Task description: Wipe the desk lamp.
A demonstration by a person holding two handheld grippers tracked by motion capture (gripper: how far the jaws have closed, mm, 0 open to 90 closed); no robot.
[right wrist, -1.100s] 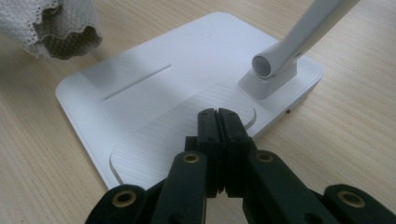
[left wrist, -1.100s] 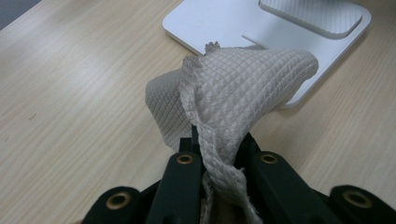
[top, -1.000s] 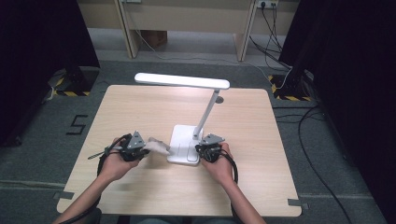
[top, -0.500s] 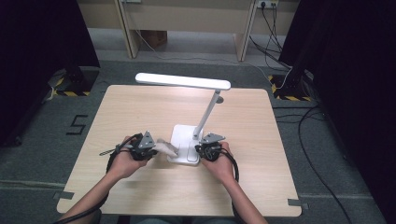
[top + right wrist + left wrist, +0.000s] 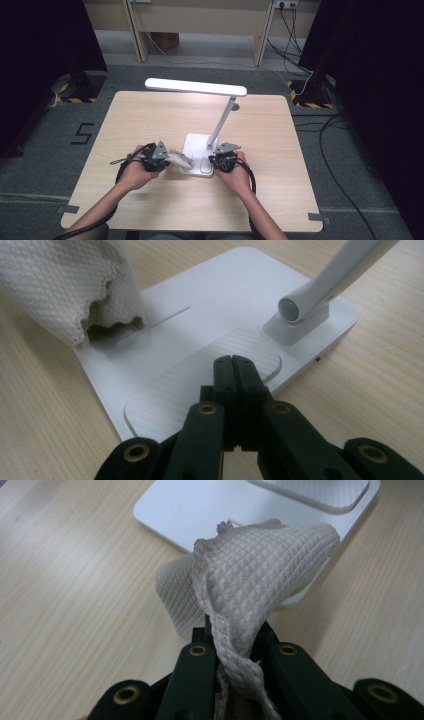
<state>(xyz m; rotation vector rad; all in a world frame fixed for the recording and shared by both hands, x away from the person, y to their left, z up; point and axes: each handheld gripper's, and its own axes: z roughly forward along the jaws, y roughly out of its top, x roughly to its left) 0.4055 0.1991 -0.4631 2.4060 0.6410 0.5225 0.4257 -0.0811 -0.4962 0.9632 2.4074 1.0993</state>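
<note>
Waffle-weave beige cloth (image 5: 250, 575) pinched between the closed jaws of the left gripper (image 5: 167, 159), draped forward off the tips onto the near-left corner of the white lamp base (image 5: 220, 305); right gripper (image 5: 234, 365) clamped fully together on nothing, tips resting over the ribbed panel of that base, lamp stem (image 5: 345, 275) just ahead to its right; wooden table (image 5: 150, 120) beneath both

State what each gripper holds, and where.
Left gripper pinches the cloth by its bunched hemmed edge; right gripper is shut, holding nothing, tips over the lamp base.
</note>
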